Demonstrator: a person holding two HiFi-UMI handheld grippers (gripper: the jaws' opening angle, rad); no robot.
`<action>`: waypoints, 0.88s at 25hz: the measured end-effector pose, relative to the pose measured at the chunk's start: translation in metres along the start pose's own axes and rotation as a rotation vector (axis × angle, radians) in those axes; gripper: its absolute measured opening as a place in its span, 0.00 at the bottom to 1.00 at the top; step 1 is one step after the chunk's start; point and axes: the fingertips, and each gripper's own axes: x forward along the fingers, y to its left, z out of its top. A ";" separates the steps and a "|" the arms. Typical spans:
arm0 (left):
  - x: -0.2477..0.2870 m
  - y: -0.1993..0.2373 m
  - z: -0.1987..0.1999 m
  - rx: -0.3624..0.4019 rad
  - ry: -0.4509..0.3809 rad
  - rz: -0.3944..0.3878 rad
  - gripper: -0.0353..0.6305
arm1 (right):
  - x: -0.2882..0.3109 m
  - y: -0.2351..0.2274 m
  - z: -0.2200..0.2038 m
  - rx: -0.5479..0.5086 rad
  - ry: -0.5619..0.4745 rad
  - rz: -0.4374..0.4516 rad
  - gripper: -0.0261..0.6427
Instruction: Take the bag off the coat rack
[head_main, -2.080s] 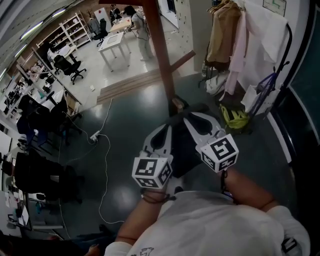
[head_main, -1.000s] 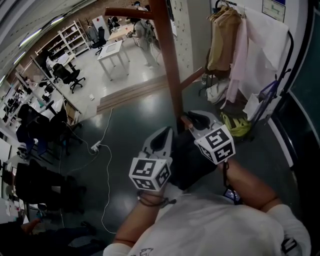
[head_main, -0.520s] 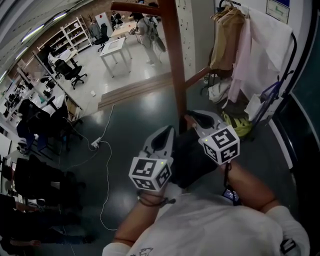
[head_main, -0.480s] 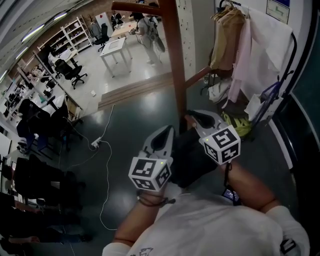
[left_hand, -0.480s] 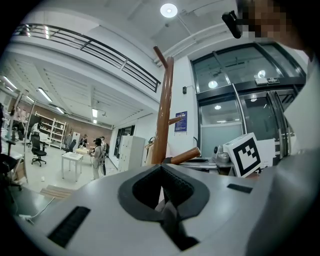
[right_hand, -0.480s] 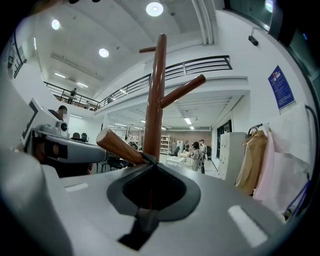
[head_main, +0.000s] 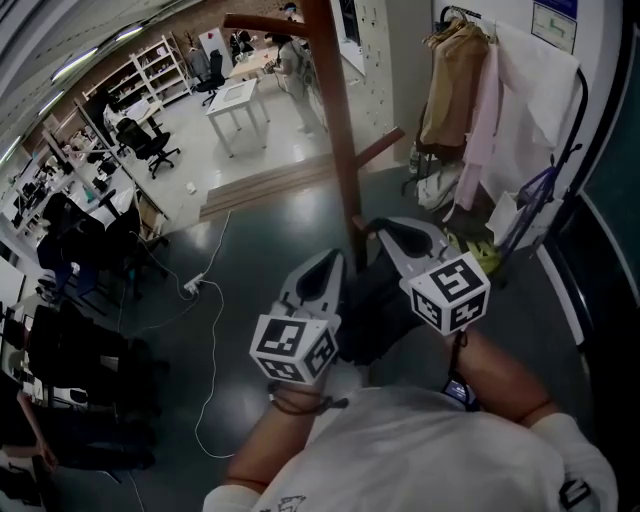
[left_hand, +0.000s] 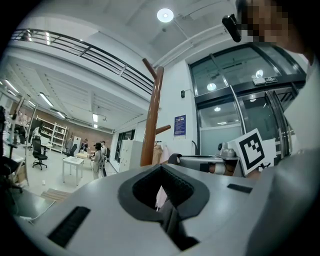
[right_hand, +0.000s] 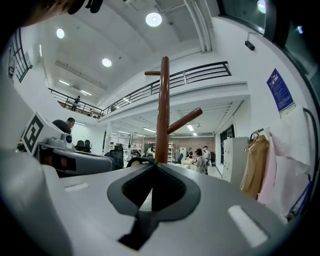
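The brown wooden coat rack (head_main: 335, 140) rises just ahead of me, its pole also showing in the left gripper view (left_hand: 150, 125) and the right gripper view (right_hand: 163, 110). A black bag (head_main: 375, 300) hangs low between my two grippers, against the foot of the pole. Its dark handle loop (right_hand: 131, 160) arches just past my right gripper (head_main: 378, 228) (right_hand: 152, 165), whose jaws are closed tip to tip on it. My left gripper (head_main: 330, 262) (left_hand: 160, 167) is beside the bag, shut, with nothing seen between its tips.
To the right, a garment rail holds a tan coat (head_main: 447, 70), a pink garment (head_main: 482, 100) and a white one (head_main: 530, 90). A yellow-green item (head_main: 470, 240) lies below them. A cable (head_main: 212, 330) runs over the dark floor. A white table (head_main: 232, 100), office chairs (head_main: 150, 140) and a person (head_main: 290, 60) are further off.
Both grippers stay shut and close together over the bag. The right gripper has edged slightly right, and the rack pole now sits a little closer in the head view.
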 end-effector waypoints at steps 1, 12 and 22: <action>-0.004 -0.003 0.000 0.001 -0.002 0.003 0.05 | -0.004 0.005 0.003 0.000 -0.007 0.006 0.07; -0.048 -0.044 -0.017 0.010 -0.013 0.072 0.05 | -0.062 0.047 -0.016 0.042 -0.021 0.080 0.07; -0.100 -0.087 -0.063 -0.006 0.005 0.134 0.05 | -0.127 0.084 -0.052 0.083 -0.042 0.097 0.07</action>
